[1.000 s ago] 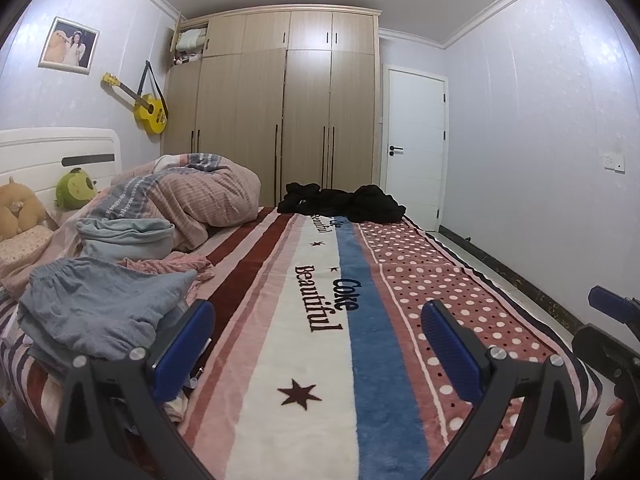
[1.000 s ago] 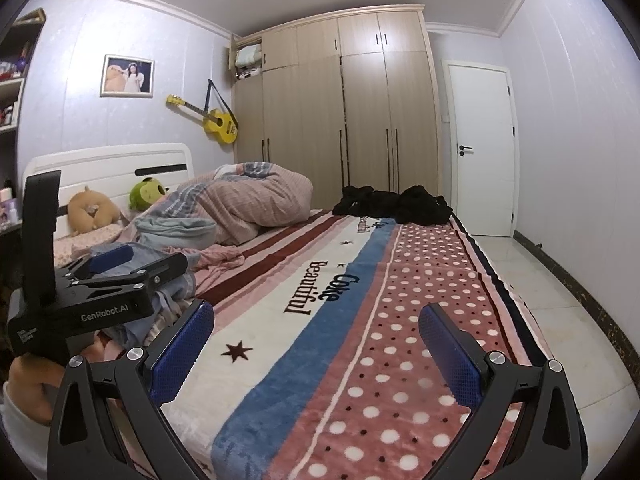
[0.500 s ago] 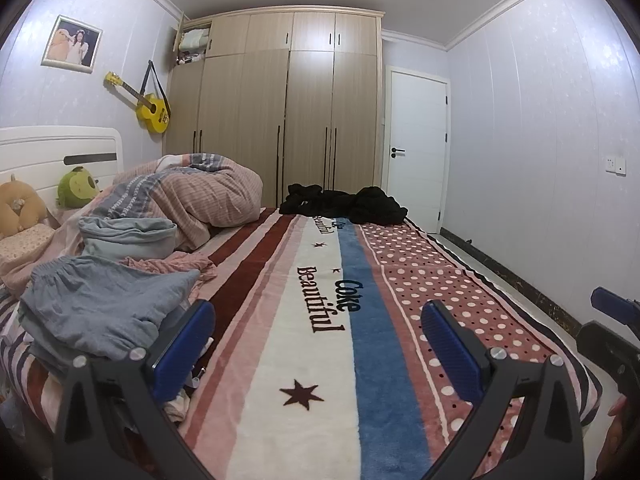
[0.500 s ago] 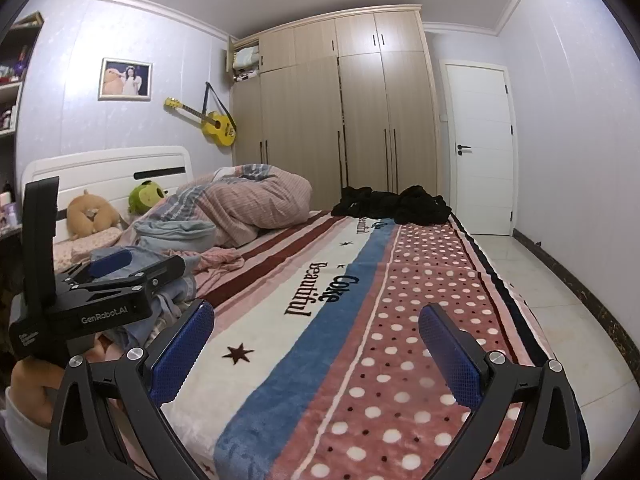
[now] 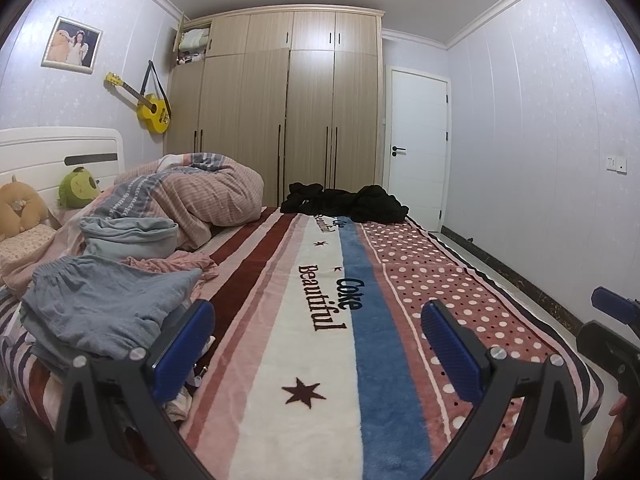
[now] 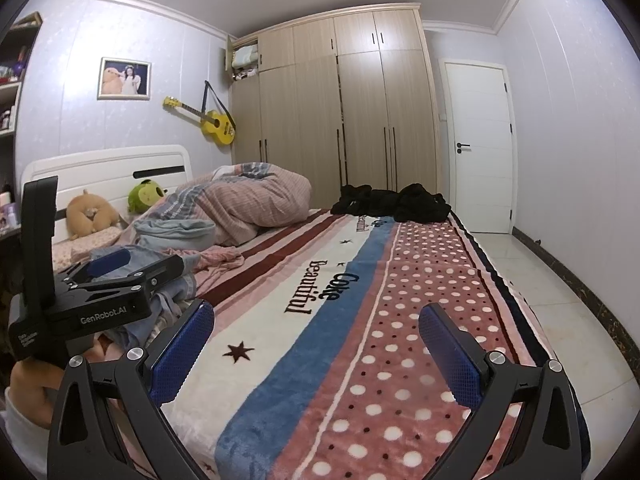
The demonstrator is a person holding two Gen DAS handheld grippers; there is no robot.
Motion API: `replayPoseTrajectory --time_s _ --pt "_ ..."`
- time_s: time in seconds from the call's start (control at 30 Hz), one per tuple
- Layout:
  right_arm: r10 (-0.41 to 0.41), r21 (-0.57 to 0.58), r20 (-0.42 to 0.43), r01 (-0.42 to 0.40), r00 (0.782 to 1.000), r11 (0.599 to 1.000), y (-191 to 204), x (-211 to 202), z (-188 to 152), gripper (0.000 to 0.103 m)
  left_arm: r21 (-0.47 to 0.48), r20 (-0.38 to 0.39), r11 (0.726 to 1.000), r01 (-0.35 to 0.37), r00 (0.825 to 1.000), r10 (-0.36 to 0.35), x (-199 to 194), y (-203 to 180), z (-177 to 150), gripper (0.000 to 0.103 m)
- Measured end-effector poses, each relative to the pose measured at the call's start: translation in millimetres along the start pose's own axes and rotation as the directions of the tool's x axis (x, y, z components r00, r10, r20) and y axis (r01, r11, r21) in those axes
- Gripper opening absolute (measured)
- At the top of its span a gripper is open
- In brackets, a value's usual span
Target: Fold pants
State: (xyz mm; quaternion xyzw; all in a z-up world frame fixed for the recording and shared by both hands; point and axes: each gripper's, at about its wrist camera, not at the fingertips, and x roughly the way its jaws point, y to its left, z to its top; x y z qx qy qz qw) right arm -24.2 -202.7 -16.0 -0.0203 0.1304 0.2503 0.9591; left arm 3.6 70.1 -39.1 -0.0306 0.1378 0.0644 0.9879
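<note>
Both grippers, left (image 5: 316,334) and right (image 6: 316,334), gape empty; grabbing the black heap (image 5: 344,199) blind could snag several garments.

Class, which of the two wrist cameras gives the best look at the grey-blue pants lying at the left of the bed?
The left wrist view: the grey-blue pants lie almost wholly visible beside the open left gripper. In the right wrist view the pants are largely hidden behind the left gripper.
</note>
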Motion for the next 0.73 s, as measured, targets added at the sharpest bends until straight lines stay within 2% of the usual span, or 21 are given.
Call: replayPoseTrajectory --time_s 0.73 --pt "-0.003 0.003 -0.003 0.003 1.000 1.000 4.2 0.9 -2.5 0.102 0.004 -0.006 1.000 -0.001 1.000 0.001 -1.1 2.8 -2.3 0.102"
